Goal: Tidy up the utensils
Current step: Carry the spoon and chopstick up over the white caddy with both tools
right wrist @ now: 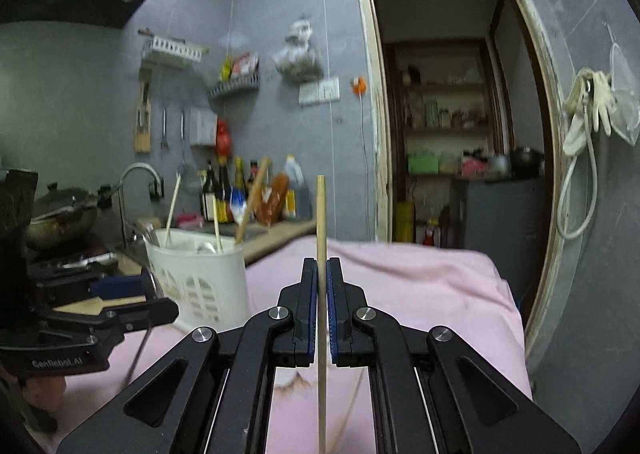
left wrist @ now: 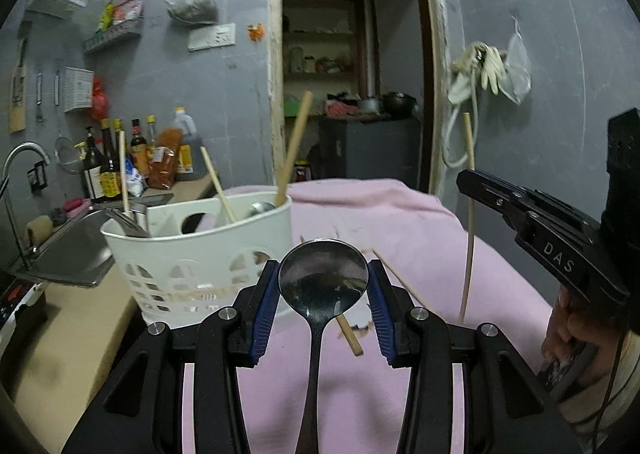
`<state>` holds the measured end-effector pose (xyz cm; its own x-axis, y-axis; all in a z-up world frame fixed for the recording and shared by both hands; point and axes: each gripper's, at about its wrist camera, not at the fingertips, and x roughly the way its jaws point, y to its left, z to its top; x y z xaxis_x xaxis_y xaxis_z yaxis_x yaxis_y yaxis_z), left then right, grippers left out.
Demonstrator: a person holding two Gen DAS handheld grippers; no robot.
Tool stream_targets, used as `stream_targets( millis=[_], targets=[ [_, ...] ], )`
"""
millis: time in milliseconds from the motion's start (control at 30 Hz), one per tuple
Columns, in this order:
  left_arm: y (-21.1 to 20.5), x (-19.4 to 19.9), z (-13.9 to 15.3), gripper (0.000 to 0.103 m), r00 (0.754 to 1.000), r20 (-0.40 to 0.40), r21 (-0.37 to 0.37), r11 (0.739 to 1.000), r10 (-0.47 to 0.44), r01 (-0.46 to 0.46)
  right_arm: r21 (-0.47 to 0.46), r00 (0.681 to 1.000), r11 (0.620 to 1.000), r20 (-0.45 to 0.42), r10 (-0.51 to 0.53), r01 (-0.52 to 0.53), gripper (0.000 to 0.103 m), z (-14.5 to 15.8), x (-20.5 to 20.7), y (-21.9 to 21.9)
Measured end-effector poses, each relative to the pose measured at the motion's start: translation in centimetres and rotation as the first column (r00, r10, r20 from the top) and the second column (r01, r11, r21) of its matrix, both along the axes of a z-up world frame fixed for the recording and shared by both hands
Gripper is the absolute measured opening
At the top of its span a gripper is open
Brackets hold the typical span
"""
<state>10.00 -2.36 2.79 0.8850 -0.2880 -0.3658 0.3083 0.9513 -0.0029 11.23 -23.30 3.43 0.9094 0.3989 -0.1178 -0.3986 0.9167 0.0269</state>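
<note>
My left gripper (left wrist: 323, 278) is shut on a metal spoon (left wrist: 322, 282), bowl up between the blue pads, just in front of the white utensil basket (left wrist: 192, 254). The basket holds several chopsticks (left wrist: 218, 183) and a metal utensil. My right gripper (right wrist: 321, 282) is shut on an upright wooden chopstick (right wrist: 320, 221), held above the pink cloth (right wrist: 420, 294); it also shows in the left wrist view (left wrist: 469, 213). The basket (right wrist: 200, 274) stands to the right gripper's left. Loose chopsticks (left wrist: 350, 334) lie on the cloth.
A sink (left wrist: 72, 242) with a faucet (left wrist: 22, 157) lies left of the basket, with sauce bottles (left wrist: 116, 161) behind it. A wok (right wrist: 60, 213) sits at the far left. An open doorway (right wrist: 452, 133) leads to shelves behind the table.
</note>
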Motion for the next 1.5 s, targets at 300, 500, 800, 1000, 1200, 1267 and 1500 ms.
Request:
stream_targets(
  millis=[300, 500, 800, 1000, 1200, 1267, 1500],
  targets=[
    [2.4, -0.8, 2.1, 0.038, 0.998, 0.036, -0.071, 0.996, 0.059, -0.057, 0.009, 0.997, 1.000, 0.077, 0.026, -0.027, 0.003, 1.4, -0.9, 1.6],
    [4.1, -0.8, 5.3, 0.038, 0.989, 0.098, -0.125, 0.988, 0.107, -0.094, 0.044, 0.989, 0.998, 0.138, 0.048, -0.055, 0.003, 3.2, -0.6, 2.8],
    [8.6, 1.4, 10.6, 0.038, 0.955, 0.194, -0.212, 0.960, 0.223, -0.181, 0.099, 0.959, 0.990, 0.275, 0.068, -0.098, 0.003, 7.3, 0.6, 6.6],
    [12.6, 3.9, 12.6, 0.038, 0.928, 0.217, -0.306, 0.924, 0.302, -0.229, 0.145, 0.945, 0.975, 0.305, 0.116, -0.167, 0.003, 8.8, 3.2, 9.0],
    [15.8, 6.8, 12.1, 0.038, 0.911, 0.202, -0.398, 0.880, 0.361, -0.261, 0.148, 0.934, 0.963, 0.312, 0.173, -0.227, 0.003, 7.7, 5.5, 10.5],
    [16.7, 7.6, 11.7, 0.038, 0.912, 0.182, -0.430, 0.864, 0.369, -0.264, 0.148, 0.936, 0.962, 0.304, 0.177, -0.230, 0.003, 7.2, 6.2, 10.7],
    [19.2, 8.6, 11.1, 0.038, 0.915, 0.135, -0.510, 0.819, 0.379, -0.264, 0.166, 0.949, 0.961, 0.264, 0.174, -0.223, 0.003, 5.7, 8.1, 10.2]
  ],
)
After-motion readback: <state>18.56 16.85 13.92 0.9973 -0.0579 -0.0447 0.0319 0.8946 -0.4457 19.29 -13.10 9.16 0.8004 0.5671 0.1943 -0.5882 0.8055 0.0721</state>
